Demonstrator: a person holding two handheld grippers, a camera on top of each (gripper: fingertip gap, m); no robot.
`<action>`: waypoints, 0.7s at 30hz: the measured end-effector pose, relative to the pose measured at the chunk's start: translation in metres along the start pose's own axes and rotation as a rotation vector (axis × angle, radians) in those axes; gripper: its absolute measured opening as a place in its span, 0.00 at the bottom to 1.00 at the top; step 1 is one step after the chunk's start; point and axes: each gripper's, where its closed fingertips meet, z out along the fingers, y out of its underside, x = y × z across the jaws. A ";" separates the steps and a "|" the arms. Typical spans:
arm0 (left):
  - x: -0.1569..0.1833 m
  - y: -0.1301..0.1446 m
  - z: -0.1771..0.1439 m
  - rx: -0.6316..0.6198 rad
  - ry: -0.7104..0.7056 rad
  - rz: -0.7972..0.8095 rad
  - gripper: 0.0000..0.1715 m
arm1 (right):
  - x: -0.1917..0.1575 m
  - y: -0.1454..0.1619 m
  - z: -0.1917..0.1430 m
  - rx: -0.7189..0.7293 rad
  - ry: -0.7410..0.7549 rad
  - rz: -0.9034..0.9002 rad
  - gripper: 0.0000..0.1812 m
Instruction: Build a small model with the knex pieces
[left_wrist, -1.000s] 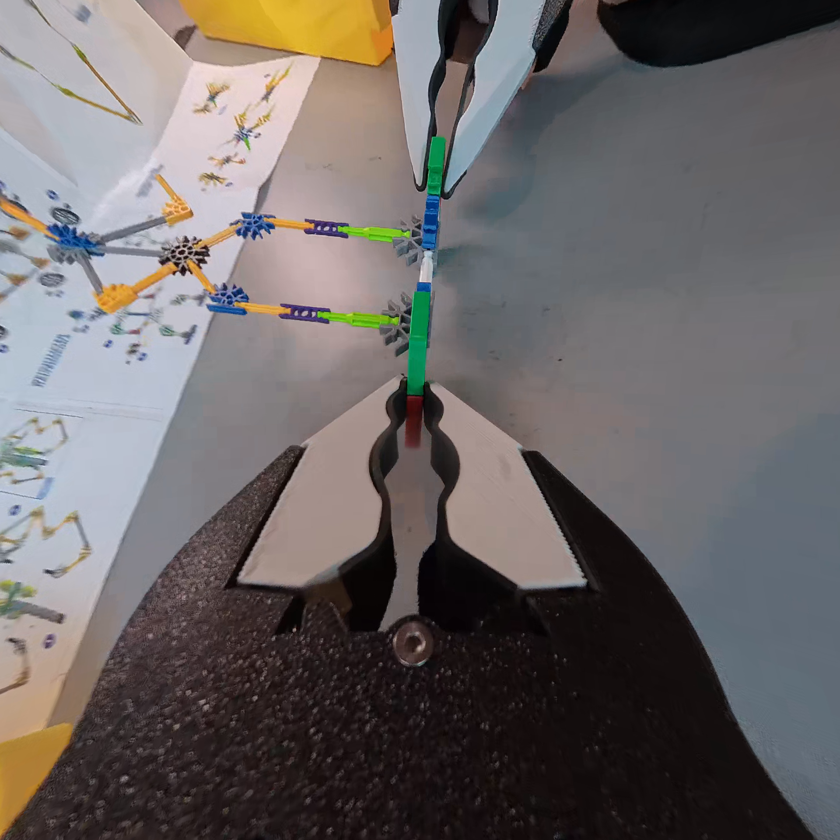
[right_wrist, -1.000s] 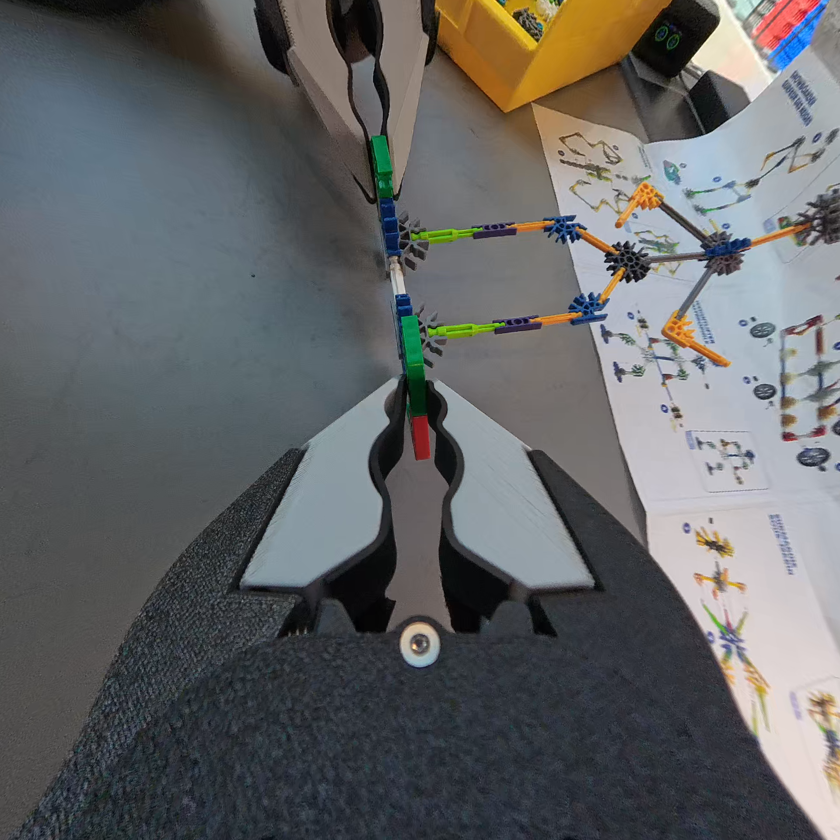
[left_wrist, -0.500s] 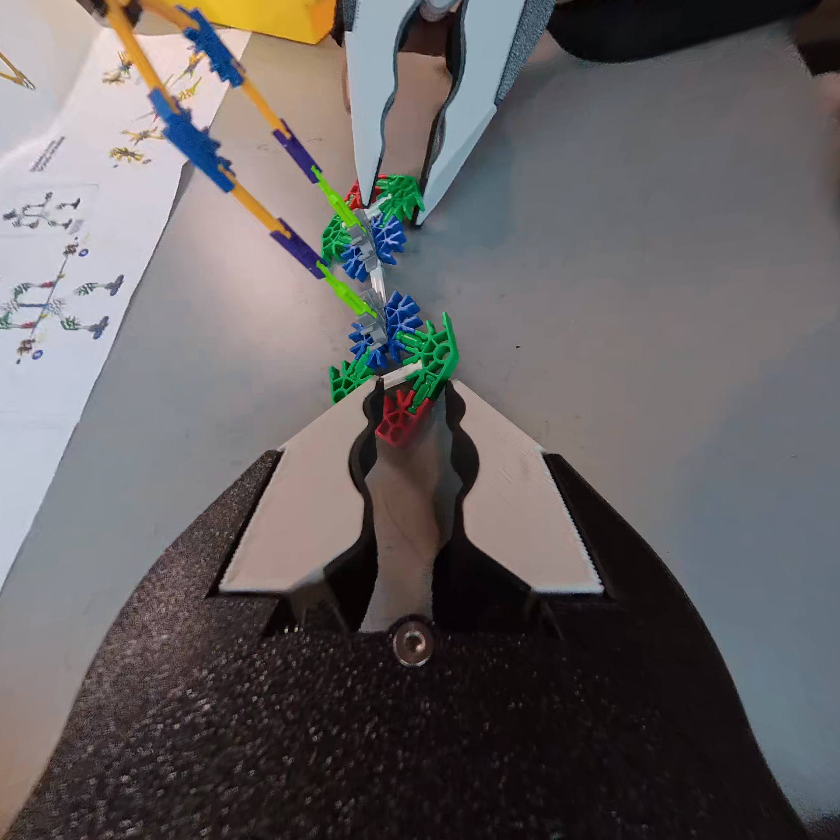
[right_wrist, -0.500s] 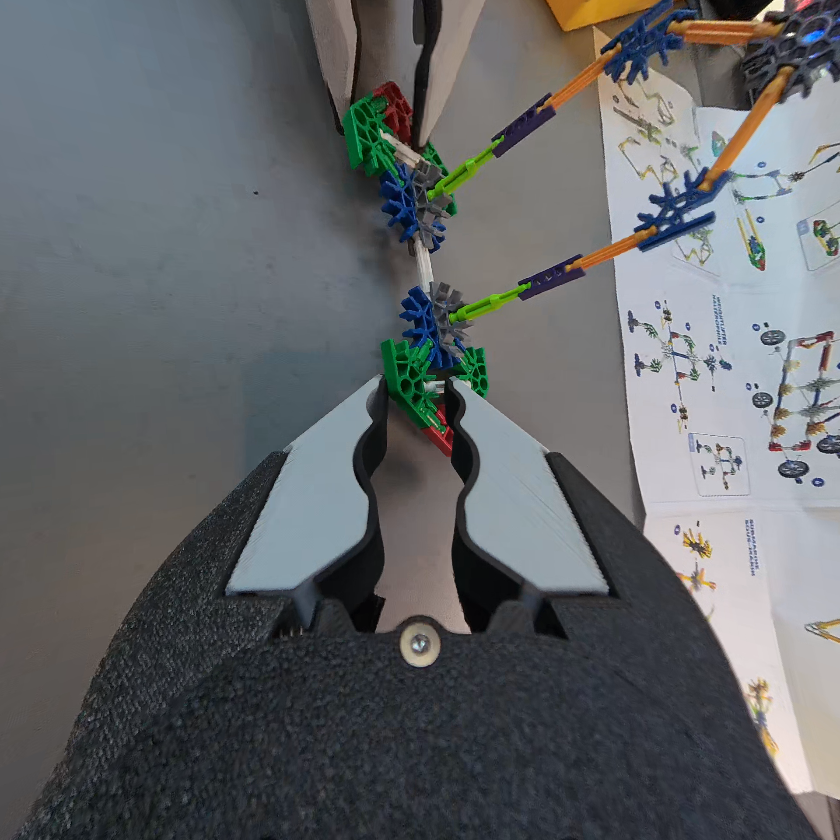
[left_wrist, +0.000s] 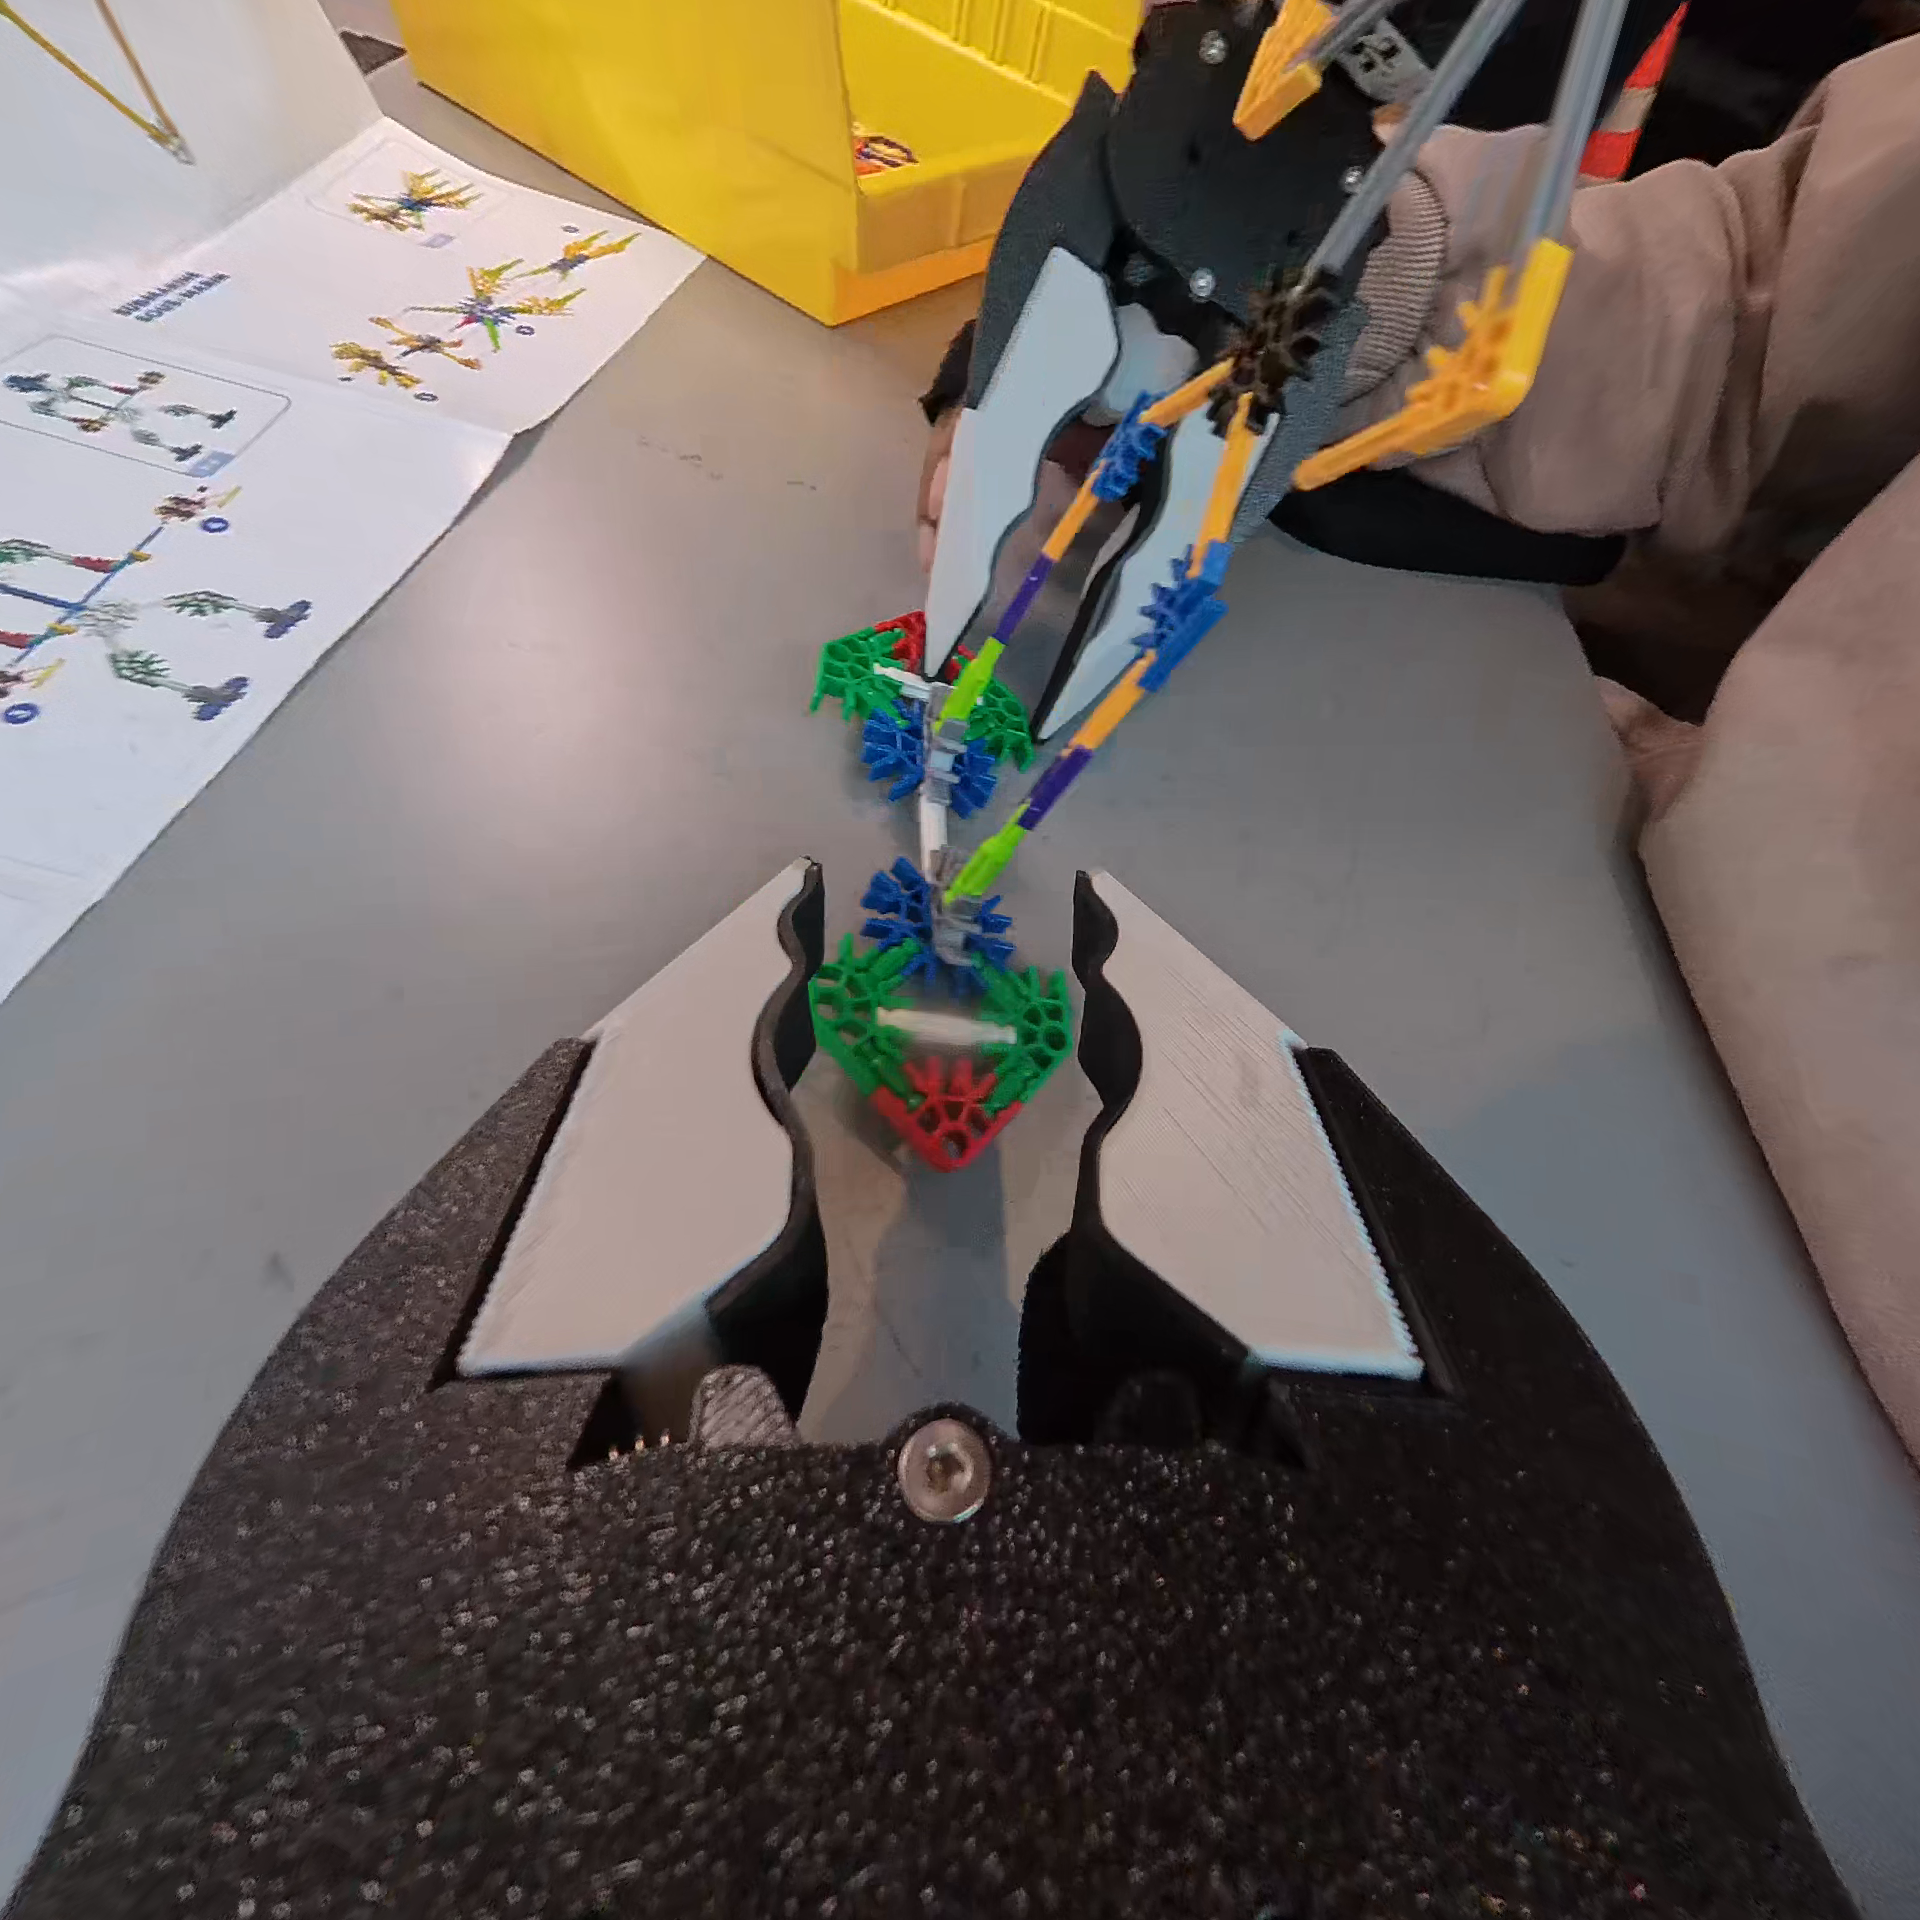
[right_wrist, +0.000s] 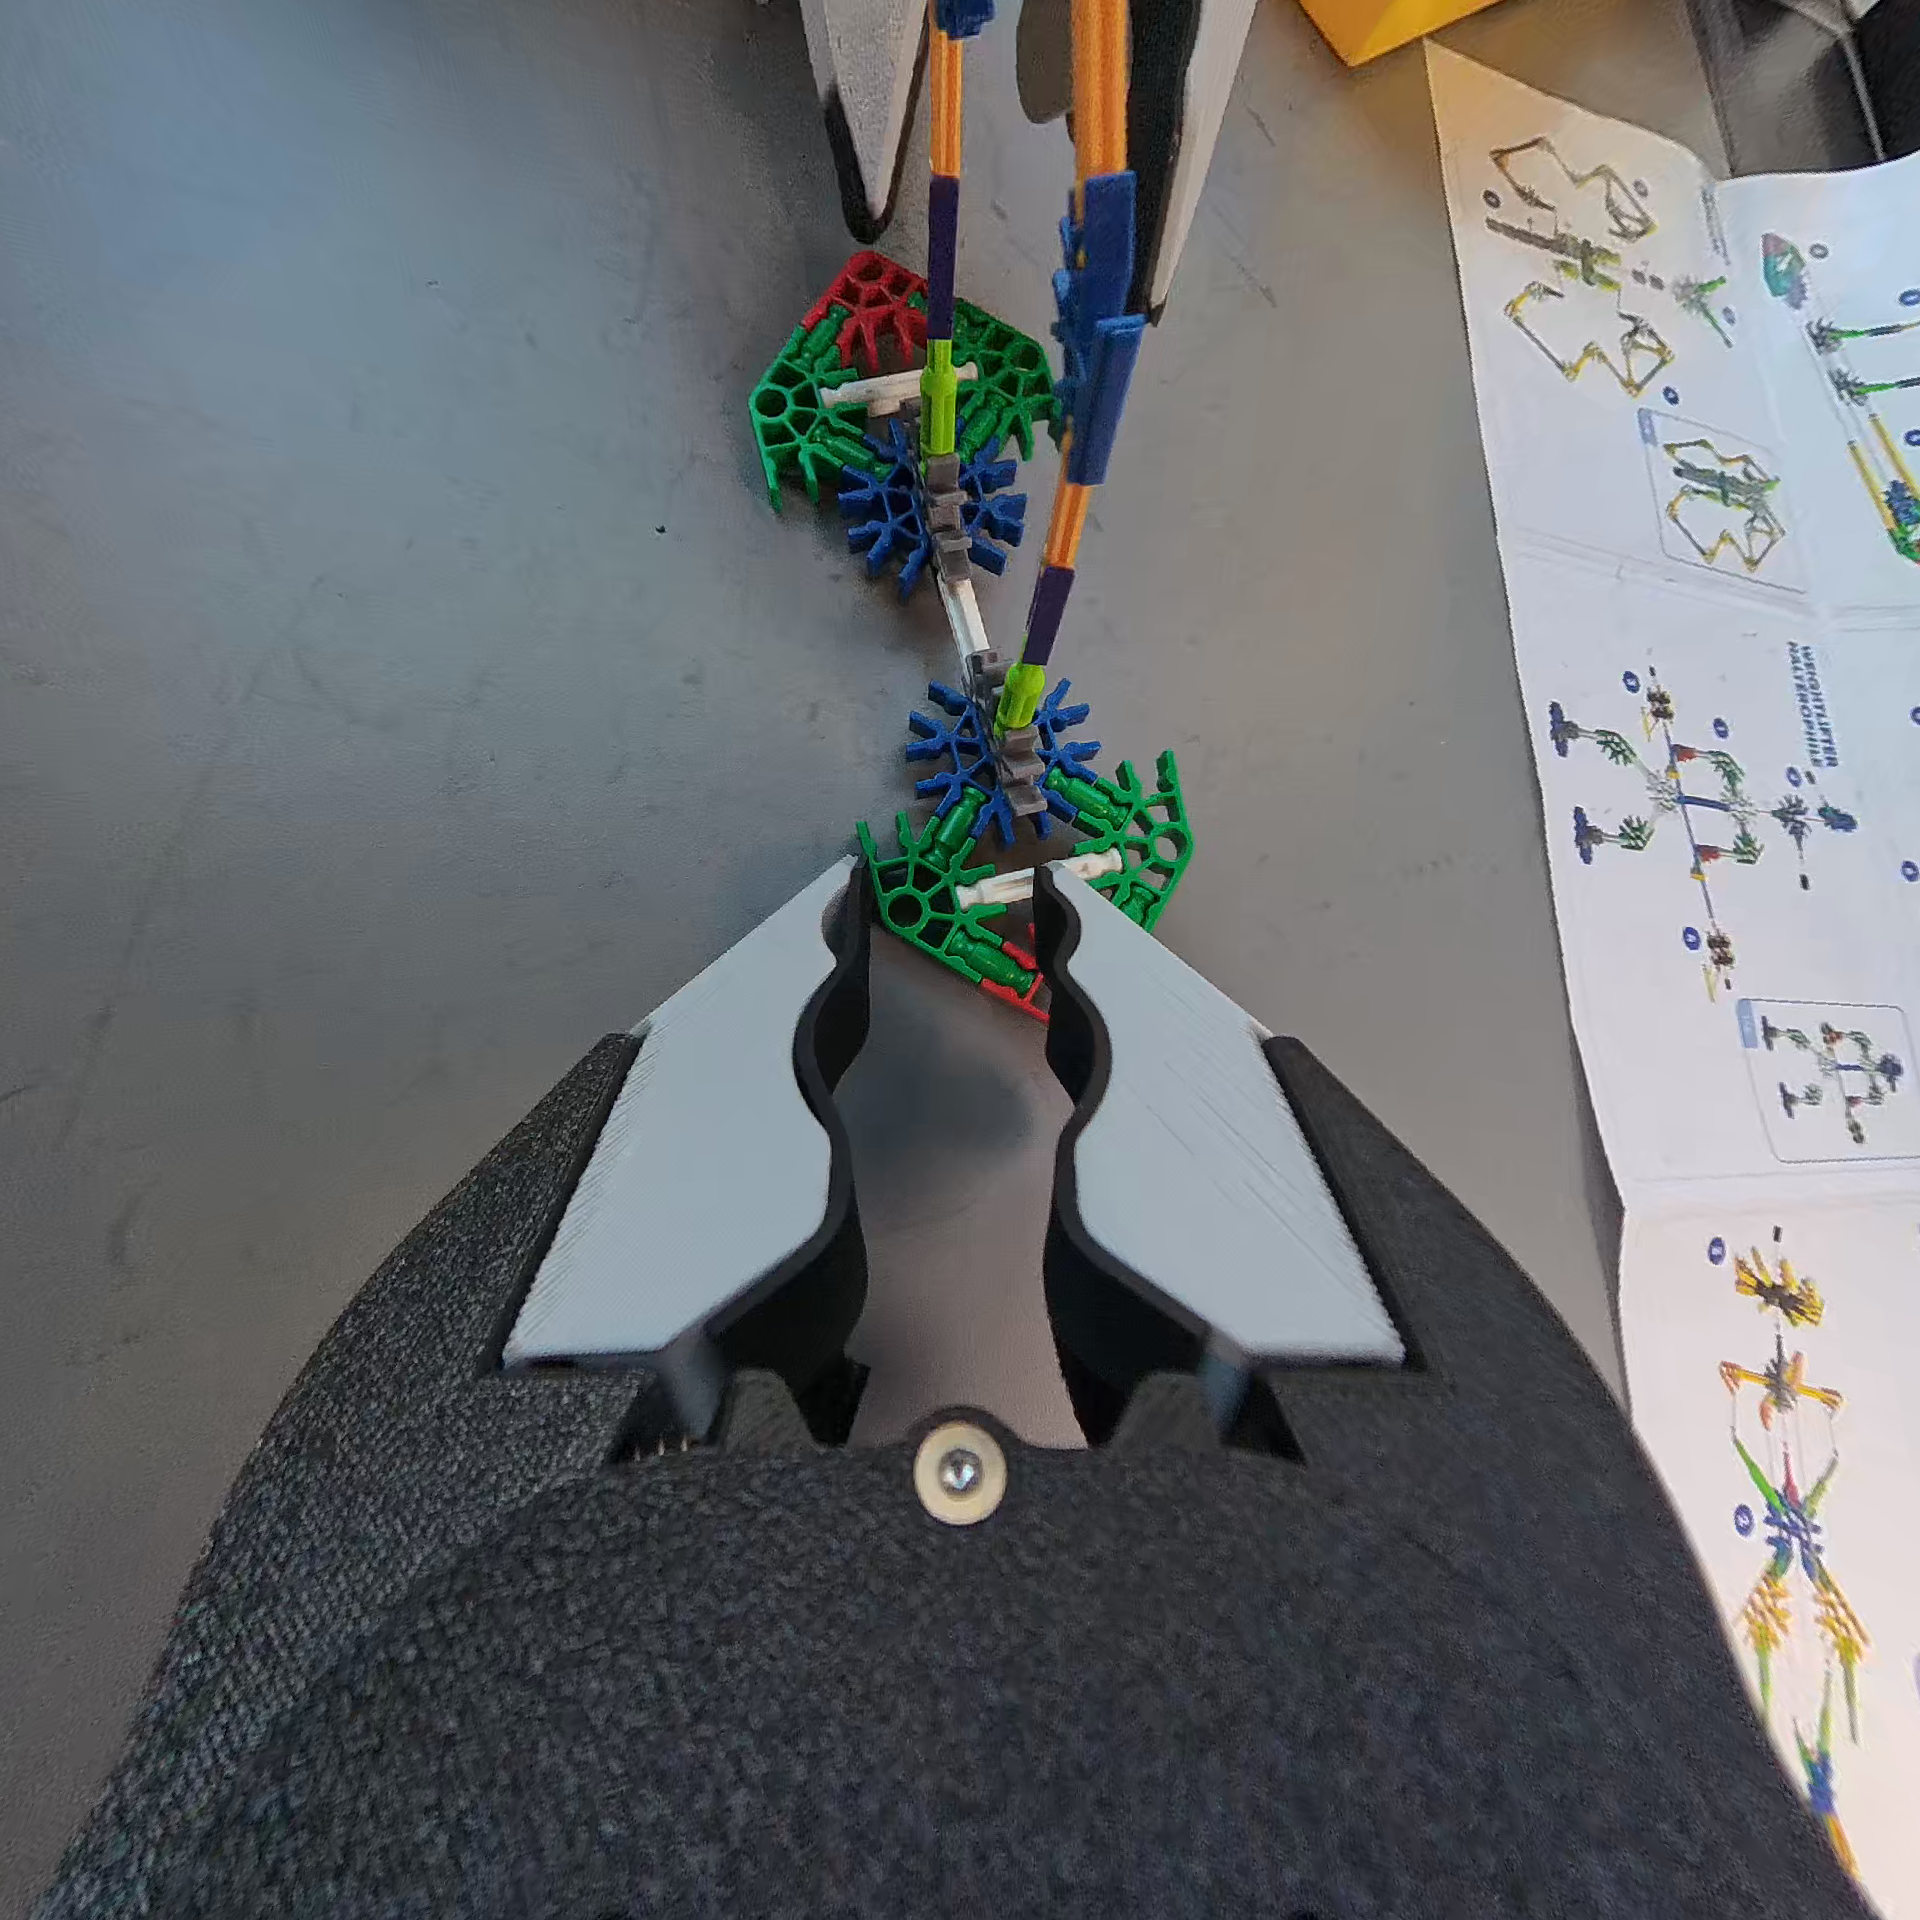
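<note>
Both tongs, left (left_wrist: 943, 894) and right (right_wrist: 948, 868), stand released around the multicoloured plastic rod-and-connector model (left_wrist: 940, 1023), which rests on the grey worktop (left_wrist: 468, 883).

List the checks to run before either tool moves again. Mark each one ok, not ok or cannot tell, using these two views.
1. Is the left tool open? Ok: jaws apart, with a gap on each side of the near foot.
2. Is the right tool open? Ok: jaws apart.
3. Is the right tool clear of its foot? Cannot tell: one finger overlaps it.
4. Are both feet flat on the table? Ok.
5. Is the model's top balanced? Cannot tell: the rods run out of view.
6. Is the instruction sheet clear of the model? Ok.
</note>
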 end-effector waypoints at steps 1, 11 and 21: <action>-0.002 -0.003 0.000 0.013 -0.016 0.005 0.27 | 0.001 0.001 0.001 -0.008 0.007 0.007 0.16; -0.008 -0.024 0.008 0.079 -0.171 0.150 0.02 | 0.012 -0.002 0.008 -0.007 0.078 0.082 0.12; -0.014 -0.023 0.003 0.117 -0.151 0.107 0.01 | 0.053 -0.063 -0.059 0.520 0.135 0.306 0.12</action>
